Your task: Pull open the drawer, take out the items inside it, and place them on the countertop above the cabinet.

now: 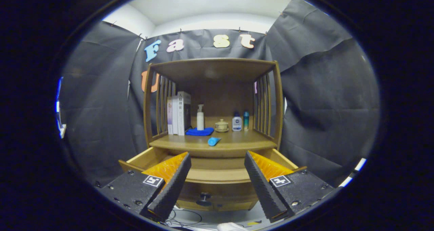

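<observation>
Here the gripper (217, 176) gapes wide, empty, before the pulled-out drawer (217, 173).

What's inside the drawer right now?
The drawer is pulled open; only its light wooden walls show from here. Its floor is hidden by the front panel and the open fingers, so any contents can't be seen.

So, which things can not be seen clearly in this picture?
- Drawer interior, gripper view: hidden by its own front panel and the open gripper fingers; any contents unknowable.
- Blue item on the countertop: too small to identify.
- Book spine text: too small.
- Drawer knob: dark, partly cut.
</observation>
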Available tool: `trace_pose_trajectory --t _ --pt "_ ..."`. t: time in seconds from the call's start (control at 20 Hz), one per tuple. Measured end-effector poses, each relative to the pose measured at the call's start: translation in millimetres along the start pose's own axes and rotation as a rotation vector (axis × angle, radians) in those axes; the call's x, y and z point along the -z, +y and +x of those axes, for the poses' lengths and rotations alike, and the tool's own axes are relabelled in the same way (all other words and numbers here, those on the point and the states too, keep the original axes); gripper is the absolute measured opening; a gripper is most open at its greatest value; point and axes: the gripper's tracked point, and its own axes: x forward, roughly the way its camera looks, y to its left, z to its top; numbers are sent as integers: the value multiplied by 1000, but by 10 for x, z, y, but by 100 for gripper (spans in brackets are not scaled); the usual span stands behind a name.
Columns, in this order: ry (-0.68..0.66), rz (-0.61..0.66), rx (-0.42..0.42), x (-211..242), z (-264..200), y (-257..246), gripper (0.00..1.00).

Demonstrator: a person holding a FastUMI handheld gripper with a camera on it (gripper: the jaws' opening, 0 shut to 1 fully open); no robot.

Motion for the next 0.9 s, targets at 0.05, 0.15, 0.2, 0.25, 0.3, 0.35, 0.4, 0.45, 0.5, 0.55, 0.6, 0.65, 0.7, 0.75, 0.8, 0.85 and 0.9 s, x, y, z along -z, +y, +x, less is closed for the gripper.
trace_pose_trajectory --t 0.05,0.15,0.2,0.25,0.3,0.35,0.4,0.45,0.5,0.55,0.6,0.65,0.7,0.75,0.8,0.85,0.9 --pt "15 -11 4 126 19 11 99" --pt "44 -28 19 349 82 18 99" --pt "55 -30 16 454 96 43 100" --pt "75 -25 13 560 138 81 100" --pt "88 -23 4 661 162 118 99" --pt "103 -25 -6 742 199 163 100" --pt "118 -31 0 811 243 173 99" --pt "129 -37 11 879 282 141 100" --pt "134 -37 17 918 311 145 100" --pt "141 -31 19 954 334 151 100" --pt "144 -25 18 983 361 167 100" --pt "148 -23 18 1017 384 170 100" --pt "153 -22 22 1047 407 166 100" --pt "152 -22 26 1068 429 165 100" --pt "158 -22 28 1099 453 164 100" --pt "163 -20 45 1124 457 136 100" --pt "155 -17 48 1124 457 136 100"
